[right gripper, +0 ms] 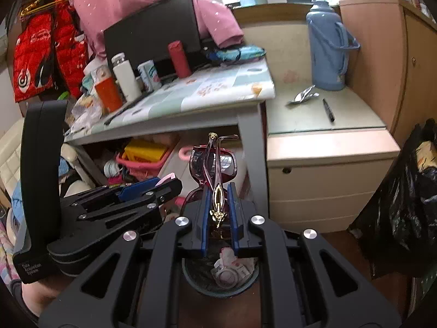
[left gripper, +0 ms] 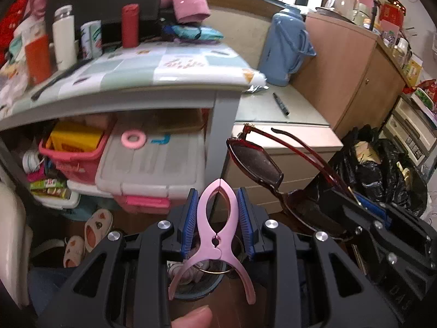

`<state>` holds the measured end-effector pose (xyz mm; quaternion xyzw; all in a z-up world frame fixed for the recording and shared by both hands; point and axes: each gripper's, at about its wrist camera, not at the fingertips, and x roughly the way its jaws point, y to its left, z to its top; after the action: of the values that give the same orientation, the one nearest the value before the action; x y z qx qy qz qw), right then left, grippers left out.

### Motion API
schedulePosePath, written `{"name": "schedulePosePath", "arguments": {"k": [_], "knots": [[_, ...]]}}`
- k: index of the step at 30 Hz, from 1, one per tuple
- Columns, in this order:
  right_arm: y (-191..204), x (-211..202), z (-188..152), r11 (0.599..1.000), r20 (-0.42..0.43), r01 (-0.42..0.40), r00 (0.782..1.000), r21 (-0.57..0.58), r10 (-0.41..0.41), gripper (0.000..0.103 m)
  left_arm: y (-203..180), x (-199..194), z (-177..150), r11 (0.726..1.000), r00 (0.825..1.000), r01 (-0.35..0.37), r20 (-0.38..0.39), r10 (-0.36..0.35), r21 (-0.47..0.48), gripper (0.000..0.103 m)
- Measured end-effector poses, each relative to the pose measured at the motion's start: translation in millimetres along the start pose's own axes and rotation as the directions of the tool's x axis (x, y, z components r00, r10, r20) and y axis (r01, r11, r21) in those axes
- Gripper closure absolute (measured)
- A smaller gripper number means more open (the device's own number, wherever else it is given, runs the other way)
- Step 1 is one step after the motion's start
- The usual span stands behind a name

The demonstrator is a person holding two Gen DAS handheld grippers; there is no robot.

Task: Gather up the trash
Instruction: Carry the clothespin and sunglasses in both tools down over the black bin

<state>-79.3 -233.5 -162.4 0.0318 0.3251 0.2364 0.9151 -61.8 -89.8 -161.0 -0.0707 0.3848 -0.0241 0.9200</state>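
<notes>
The left gripper [left gripper: 218, 218] holds a pink clothes peg [left gripper: 215, 235] by its waist between the blue pads, the peg's long axis running straight up the frame, closed nose uppermost and splayed handles at the bottom. Directly beneath those handles, at lower centre of the left wrist view, sits the dark round bin [left gripper: 196, 287], only partly seen behind the gripper. The right gripper [right gripper: 218, 213] is clamped narrow on the folded arms of a pair of dark red sunglasses [right gripper: 213, 164], the lenses standing above the fingertips at frame centre. Below it, at lower centre of the right wrist view, the same bin [right gripper: 218, 289] shows crumpled paper inside. Both grippers look poised over the bin's mouth, the left one lying just beside the right at mid left of the right view, so neither seems clearly nearer; each load probably falls in once released. Further out, a black rubbish bag [right gripper: 404, 205] stands at the right edge, and a crumpled foil wrapper [right gripper: 303, 95] and a pen [right gripper: 327, 109] lie on the low cabinet at upper right, beside a blue flask [right gripper: 327, 49], past the cluttered worktop [right gripper: 191, 95]
</notes>
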Motion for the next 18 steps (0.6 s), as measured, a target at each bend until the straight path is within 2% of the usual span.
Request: {"name": "schedulePosePath", "arguments": {"k": [10,18], "knots": [[11.3,40.7,-37.3,0.999,-0.081,-0.026,0.996,0.023,0.028,0.09,33.5,29.4,-35.0,0.999,0.996,-0.041,-0.075,0.038,-0.034,0.074],[13.6,68.4,-45.0,0.999,-0.131,-0.034,0.991,0.03,0.038,0.09,50.4,54.0,-47.9,0.997,0.991,-0.059,-0.122,0.053,-0.051,0.074]]}}
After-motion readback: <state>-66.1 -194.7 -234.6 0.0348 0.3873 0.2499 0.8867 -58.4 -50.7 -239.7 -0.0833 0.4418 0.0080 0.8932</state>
